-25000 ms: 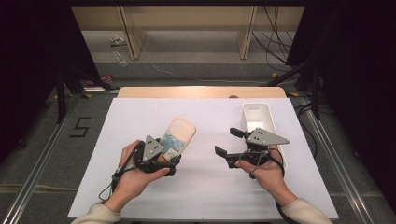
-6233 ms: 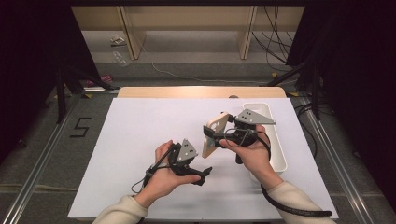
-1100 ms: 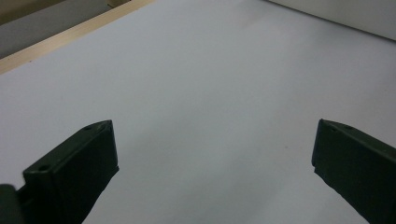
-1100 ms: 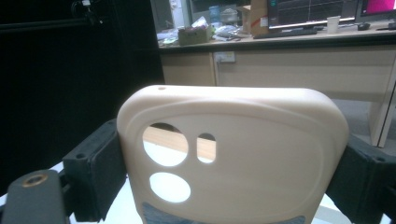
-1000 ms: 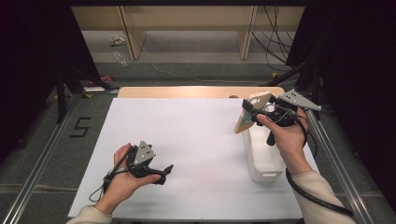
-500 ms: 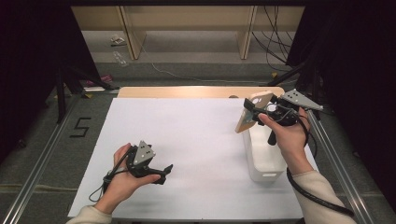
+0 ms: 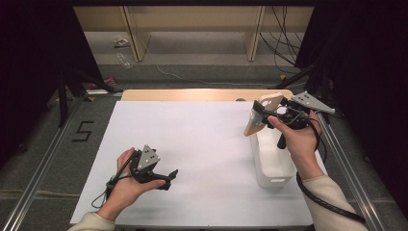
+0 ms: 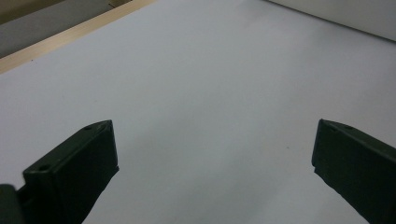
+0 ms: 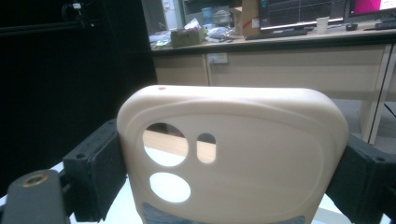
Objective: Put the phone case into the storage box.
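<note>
Your desk (image 7: pixel 202 144) fills the middle of the high view under a white sheet, with a strip of bare wood along its far edge at 12 o'clock. At about 4 o'clock on that sheet stands a white bin (image 7: pixel 272 161), long and narrow, its length running away from you.

Next in size is the cream phone case (image 7: pixel 260 113), which you hold above the far end of the bin, toward 2 o'clock, clear of the desk. It stands tilted, one long edge toward the bin. In the right gripper view the phone case (image 9: pixel 233 154) shows its back with three camera cutouts and fills the space between the two black pads.

Your right claw (image 7: pixel 266 114) is clamped across the width of the case, one pad pressed on each side edge, so the jaws stand wide but gripping.

Your left claw (image 7: pixel 169 177) rests low at 7 o'clock, near the front edge of the desk and well apart from the bin. Its jaws are spread with only bare white sheet between them.
</note>
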`<state>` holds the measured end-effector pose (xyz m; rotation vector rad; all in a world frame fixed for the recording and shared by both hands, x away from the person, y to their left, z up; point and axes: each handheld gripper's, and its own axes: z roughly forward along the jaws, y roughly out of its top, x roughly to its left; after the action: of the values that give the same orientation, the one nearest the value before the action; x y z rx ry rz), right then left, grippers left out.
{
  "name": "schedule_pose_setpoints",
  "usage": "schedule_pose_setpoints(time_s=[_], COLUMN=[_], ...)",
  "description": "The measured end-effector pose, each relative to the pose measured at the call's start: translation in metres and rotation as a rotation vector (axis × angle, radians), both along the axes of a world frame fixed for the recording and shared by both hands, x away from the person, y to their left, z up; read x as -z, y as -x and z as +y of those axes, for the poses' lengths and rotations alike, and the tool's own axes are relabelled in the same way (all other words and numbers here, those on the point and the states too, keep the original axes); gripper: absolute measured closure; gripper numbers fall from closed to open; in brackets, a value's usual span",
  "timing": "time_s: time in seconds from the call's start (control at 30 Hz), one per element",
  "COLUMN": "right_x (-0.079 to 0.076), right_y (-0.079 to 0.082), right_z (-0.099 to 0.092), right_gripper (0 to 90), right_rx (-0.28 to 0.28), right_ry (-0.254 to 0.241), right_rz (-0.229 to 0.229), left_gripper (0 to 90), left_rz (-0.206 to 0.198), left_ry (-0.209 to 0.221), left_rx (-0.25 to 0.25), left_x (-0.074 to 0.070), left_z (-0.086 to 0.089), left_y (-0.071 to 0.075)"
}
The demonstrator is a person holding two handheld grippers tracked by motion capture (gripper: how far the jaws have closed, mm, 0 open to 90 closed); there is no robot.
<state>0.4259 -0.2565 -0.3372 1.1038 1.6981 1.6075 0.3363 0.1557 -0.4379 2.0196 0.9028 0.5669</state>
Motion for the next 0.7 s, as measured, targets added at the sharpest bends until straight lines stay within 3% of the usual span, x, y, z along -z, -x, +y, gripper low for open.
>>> schedule_pose_setpoints(time_s=[0.7], right_x=[-0.0025], right_y=[-0.0014], right_z=[-0.0085], right_gripper=[12.3], right_rx=[0.025], right_ry=[-0.009], right_rz=[-0.002], left_gripper=[0.0], left_rz=[0.000], left_ry=[0.000], left_rx=[-0.003], left_x=[-0.0001], left_z=[0.0006], left_y=[-0.0001])
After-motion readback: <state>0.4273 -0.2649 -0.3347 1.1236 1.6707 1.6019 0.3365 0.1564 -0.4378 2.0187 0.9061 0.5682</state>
